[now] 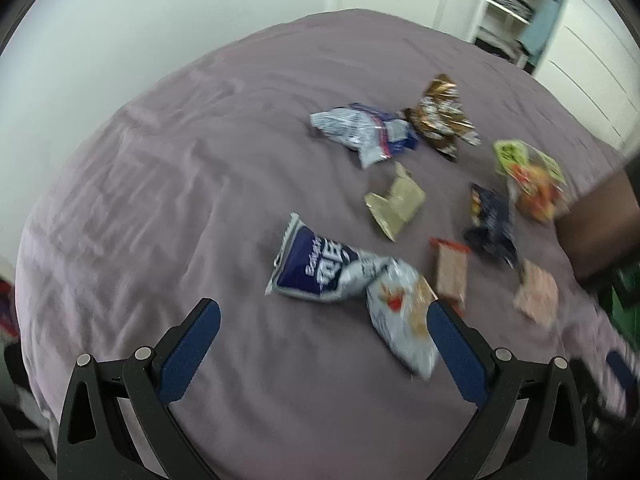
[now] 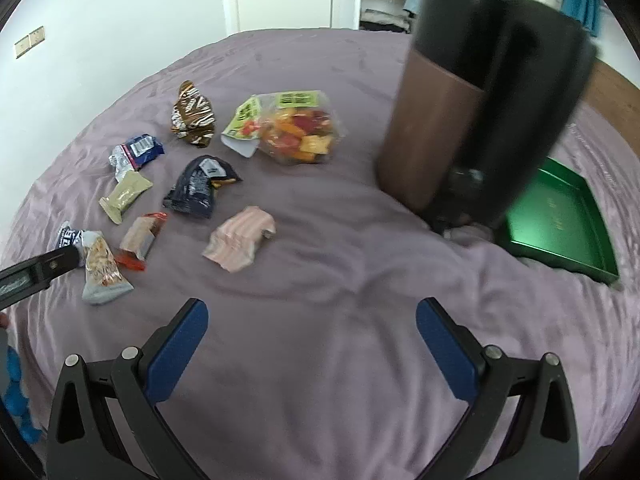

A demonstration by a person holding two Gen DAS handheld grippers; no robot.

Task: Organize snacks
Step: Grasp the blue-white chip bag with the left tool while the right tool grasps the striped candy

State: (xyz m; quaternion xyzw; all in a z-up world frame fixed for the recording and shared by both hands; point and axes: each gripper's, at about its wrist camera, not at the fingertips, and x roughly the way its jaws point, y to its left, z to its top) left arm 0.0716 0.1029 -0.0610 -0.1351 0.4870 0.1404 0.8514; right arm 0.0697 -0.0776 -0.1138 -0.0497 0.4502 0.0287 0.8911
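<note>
both grippers sit at the bottom of their frames: the left gripper (image 1: pixel 324 320) and the right gripper (image 2: pixel 312 320) each have 2 blue-padded jaws spread wide, holding nothing, above a mauve bedspread (image 2: pixel 320 360). 9 snack packets lie loose on it, left of centre in the right wrist view: 1 grey packet (image 2: pixel 102 270) at lower left, long axis running up-left to down-right; 1 navy-and-white packet (image 1: pixel 312 268) touching it; 1 red-edged bar (image 2: pixel 140 240); 1 pink wrapper (image 2: pixel 240 240); 1 dark navy bag (image 2: pixel 200 188); 1 tan pouch (image 2: pixel 126 194), long axis toward upper right; 1 blue-and-white packet (image 2: pixel 136 154); 1 brown striped packet (image 2: pixel 194 120); 1 clear candy bag (image 2: pixel 296 128) at upper centre. 1 green tray (image 2: pixel 560 216) sits at right, well apart from the snacks, partly behind a blurred dark cylinder (image 2: pixel 480 100).
</note>
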